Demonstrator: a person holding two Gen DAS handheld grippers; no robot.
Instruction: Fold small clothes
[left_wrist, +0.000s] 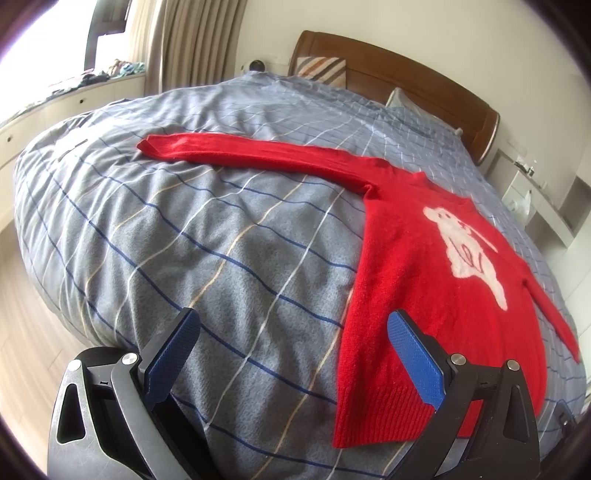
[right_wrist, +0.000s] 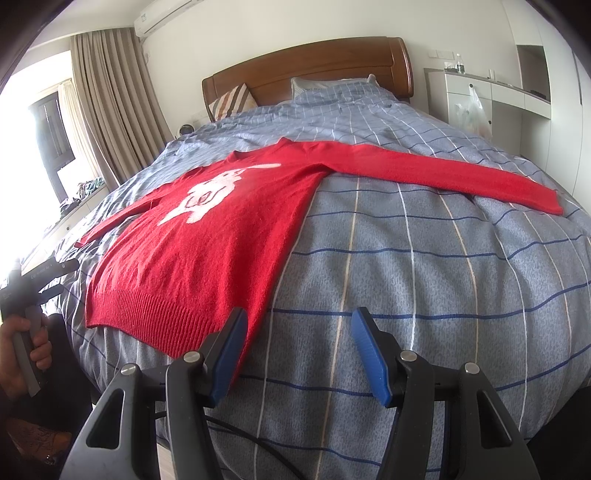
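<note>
Checked grey-blue bedding covers the bed (right_wrist: 424, 266), which serves as the work surface; its broad, soft top gives room for a garment to lie fully spread. The red sweater (right_wrist: 207, 251) lies face up and flat on this bedding, hem toward the person and both sleeves extended outward, a layout that judging by the task prepares it for folding. The white animal motif (right_wrist: 207, 192) on the chest faces upward; a few red stitched lines cross it, but they cannot be read as writing. No brand or label is legible on the garment.

Left tongs (left_wrist: 291, 354) are spread wide and hold nothing, positioned above the bedding at the sweater's left hem edge. Right tongs (right_wrist: 299, 350) are likewise spread wide and empty, sited at the right hem corner. This placement likely readies each side for a grasp. Lettering on the left tool body in the right wrist view is too blurred to read.
</note>
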